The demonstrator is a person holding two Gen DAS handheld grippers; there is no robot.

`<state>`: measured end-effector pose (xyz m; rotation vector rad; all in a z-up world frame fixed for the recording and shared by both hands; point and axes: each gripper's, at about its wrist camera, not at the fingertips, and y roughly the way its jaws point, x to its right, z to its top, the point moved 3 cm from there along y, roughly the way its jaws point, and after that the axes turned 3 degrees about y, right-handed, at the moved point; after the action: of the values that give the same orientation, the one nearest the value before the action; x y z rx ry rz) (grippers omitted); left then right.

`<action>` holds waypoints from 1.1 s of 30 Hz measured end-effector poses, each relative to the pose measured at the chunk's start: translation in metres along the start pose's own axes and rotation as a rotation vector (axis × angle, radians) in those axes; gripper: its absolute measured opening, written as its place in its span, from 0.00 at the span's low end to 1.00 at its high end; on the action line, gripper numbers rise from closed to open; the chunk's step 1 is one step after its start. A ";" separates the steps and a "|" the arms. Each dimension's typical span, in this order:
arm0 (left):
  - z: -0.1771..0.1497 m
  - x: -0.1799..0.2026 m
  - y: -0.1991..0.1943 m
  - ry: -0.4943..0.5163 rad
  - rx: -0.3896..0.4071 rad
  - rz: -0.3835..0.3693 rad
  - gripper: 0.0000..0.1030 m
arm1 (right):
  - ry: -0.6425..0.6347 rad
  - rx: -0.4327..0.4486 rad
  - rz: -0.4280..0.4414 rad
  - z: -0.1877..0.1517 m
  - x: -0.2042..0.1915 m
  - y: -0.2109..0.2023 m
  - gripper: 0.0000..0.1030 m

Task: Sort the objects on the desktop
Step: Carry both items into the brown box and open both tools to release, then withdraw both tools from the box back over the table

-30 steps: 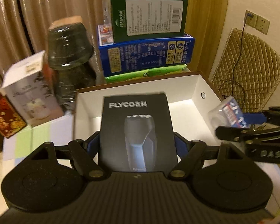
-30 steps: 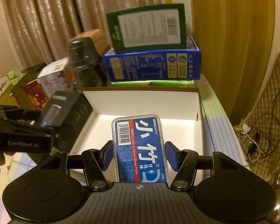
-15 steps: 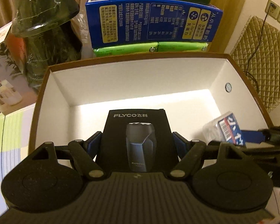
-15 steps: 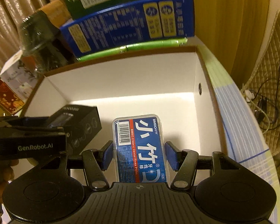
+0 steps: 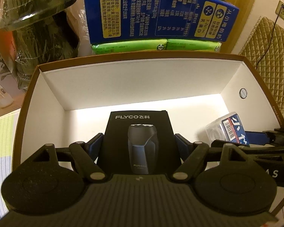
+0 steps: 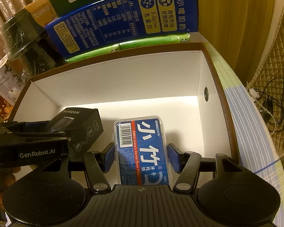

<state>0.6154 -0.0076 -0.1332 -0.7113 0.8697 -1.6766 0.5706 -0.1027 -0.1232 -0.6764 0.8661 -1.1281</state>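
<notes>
Both of my grippers are down inside the white-lined, brown-rimmed cardboard box [image 5: 134, 83] right now. My left gripper [image 5: 138, 144] has its jaws narrowed onto the sides of the black FLYCO shaver carton [image 5: 140, 141], blue pads pressed against it at 9 and 3 o'clock. The carton sits low in the box, near the floor; whether it touches the bottom I cannot tell. Over at 3 o'clock in the left view, my right gripper [image 6: 140, 154] pokes in with the clear plastic case of dental floss picks with a blue label [image 6: 142, 149]. In its own view, the jaws sit close on both sides of that case, blue pads [image 6: 173, 156] at its edges, holding it inside the box, toward the right half. The shaver carton shows at 9 o'clock there, just beside the floss case, not touching. Beyond the box at 12 o'clock stands a blue milk carton [image 5: 157, 15] on green packets [image 5: 155, 46], with a dark wrapped jar [image 5: 36, 22] at 10 o'clock.
</notes>
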 end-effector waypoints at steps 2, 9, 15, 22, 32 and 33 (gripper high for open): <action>0.000 -0.001 0.003 0.001 -0.004 0.003 0.74 | 0.002 -0.001 0.002 0.001 0.000 0.001 0.54; 0.002 -0.001 0.007 0.005 -0.018 0.006 0.74 | 0.012 -0.002 0.002 0.003 -0.001 0.001 0.54; 0.004 -0.003 0.000 0.019 -0.003 -0.003 0.73 | 0.019 -0.004 0.007 0.005 -0.003 0.001 0.54; 0.004 -0.008 -0.007 0.046 -0.005 0.029 0.74 | 0.012 -0.017 0.025 0.003 -0.009 0.005 0.54; 0.001 -0.014 -0.018 0.041 0.005 0.028 0.78 | 0.029 0.011 0.081 0.002 -0.014 0.004 0.66; 0.000 -0.014 -0.020 0.042 0.008 0.027 0.78 | 0.029 0.021 0.085 0.002 -0.014 0.002 0.70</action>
<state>0.6086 0.0093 -0.1168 -0.6586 0.8981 -1.6750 0.5704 -0.0887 -0.1202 -0.6013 0.8981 -1.0715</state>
